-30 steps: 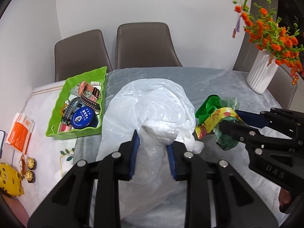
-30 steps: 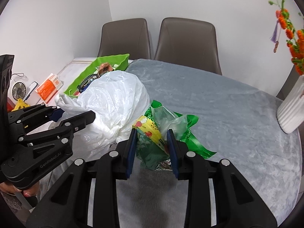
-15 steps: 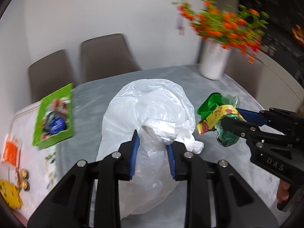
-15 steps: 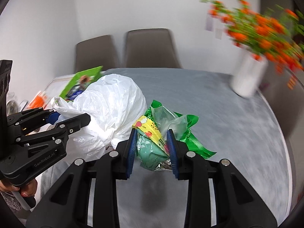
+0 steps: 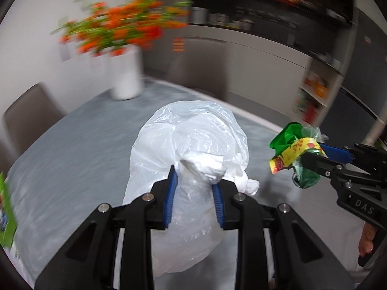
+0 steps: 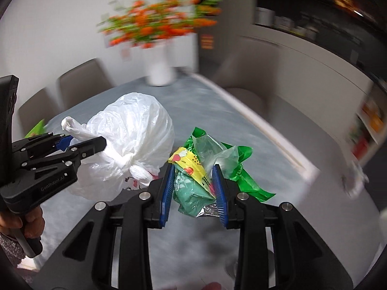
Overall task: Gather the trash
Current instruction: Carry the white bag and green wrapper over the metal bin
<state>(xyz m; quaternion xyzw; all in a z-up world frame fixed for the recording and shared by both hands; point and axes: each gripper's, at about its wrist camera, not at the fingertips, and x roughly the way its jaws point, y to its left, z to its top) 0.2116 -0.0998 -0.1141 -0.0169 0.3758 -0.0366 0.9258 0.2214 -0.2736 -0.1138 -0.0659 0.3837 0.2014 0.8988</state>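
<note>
My left gripper (image 5: 194,177) is shut on the knotted neck of a full white plastic trash bag (image 5: 191,130), held above the grey table. The bag also shows in the right wrist view (image 6: 135,130), with the left gripper (image 6: 96,143) at its knot. My right gripper (image 6: 193,176) is shut on a bundle of green and yellow wrappers (image 6: 191,183). In the left wrist view this bundle (image 5: 295,145) hangs at the right gripper (image 5: 314,154), right of the white bag.
A white vase with orange flowers (image 5: 127,72) stands at the far side of the grey table (image 5: 72,149). Grey chairs (image 6: 79,87) stand around it. A green tray edge (image 5: 6,207) shows at the left. Dark shelves and a counter (image 5: 278,48) lie behind.
Both grippers, with their loads held, have swung to the right. The view has turned from the chairs and green tray toward the vase and the kitchen counter.
</note>
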